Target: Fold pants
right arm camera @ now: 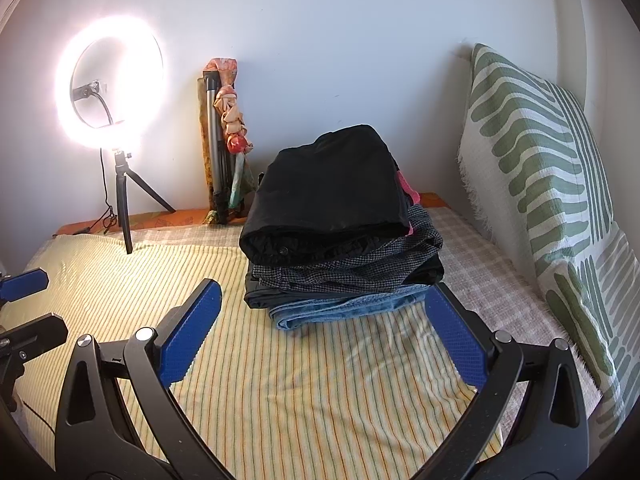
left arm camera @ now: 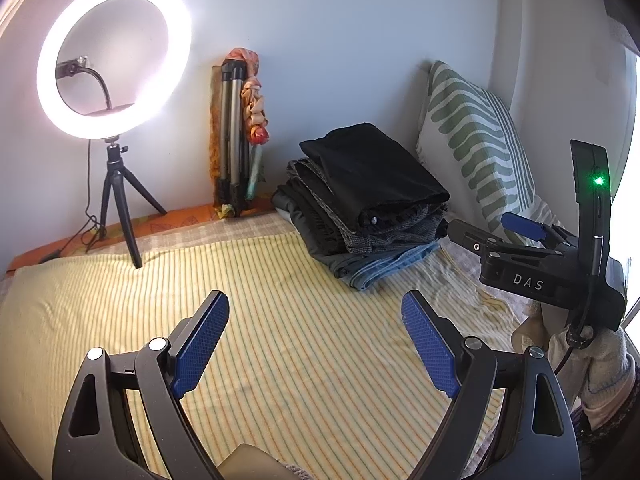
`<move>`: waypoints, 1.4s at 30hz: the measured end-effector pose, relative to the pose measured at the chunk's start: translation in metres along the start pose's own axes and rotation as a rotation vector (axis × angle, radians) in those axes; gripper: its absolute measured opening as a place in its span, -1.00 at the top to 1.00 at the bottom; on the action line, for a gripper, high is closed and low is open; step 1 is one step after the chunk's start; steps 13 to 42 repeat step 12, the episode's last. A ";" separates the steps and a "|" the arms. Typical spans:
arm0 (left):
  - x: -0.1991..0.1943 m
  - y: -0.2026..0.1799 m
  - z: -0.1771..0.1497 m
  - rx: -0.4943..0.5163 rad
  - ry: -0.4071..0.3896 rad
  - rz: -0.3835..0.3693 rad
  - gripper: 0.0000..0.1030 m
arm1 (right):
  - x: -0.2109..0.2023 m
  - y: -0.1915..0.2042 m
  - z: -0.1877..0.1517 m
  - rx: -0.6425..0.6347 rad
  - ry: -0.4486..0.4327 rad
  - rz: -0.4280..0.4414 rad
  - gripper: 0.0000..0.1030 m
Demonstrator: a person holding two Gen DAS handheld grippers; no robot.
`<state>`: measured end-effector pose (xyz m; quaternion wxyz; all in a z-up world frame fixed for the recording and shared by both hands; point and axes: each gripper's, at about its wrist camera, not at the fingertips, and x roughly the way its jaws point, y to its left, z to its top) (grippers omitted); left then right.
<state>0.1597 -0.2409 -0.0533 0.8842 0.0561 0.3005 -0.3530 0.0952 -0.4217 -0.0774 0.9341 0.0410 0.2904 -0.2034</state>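
A stack of folded pants lies on the striped yellow sheet at the back right of the bed, black pair on top, grey checked below, blue denim at the bottom. It also shows in the right wrist view, straight ahead. My left gripper is open and empty above the sheet, in front and left of the stack. My right gripper is open and empty just in front of the stack. The right gripper's body shows at the right of the left wrist view.
A lit ring light on a small tripod stands at the back left with its cable on the bed. A folded tripod with a cloth leans on the wall. A green-patterned pillow stands along the right wall.
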 end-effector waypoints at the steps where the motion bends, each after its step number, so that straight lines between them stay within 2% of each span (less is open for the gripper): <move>1: 0.000 0.000 0.000 0.002 0.000 -0.002 -0.71 | 0.001 0.000 0.000 0.001 0.001 0.001 -1.00; 10: -0.005 -0.002 -0.001 0.008 -0.026 -0.007 -0.71 | 0.001 0.000 0.001 -0.002 0.003 0.007 -1.00; 42: -0.004 -0.002 0.000 0.012 -0.022 -0.008 -0.71 | 0.001 0.000 0.001 -0.002 0.004 0.008 -1.00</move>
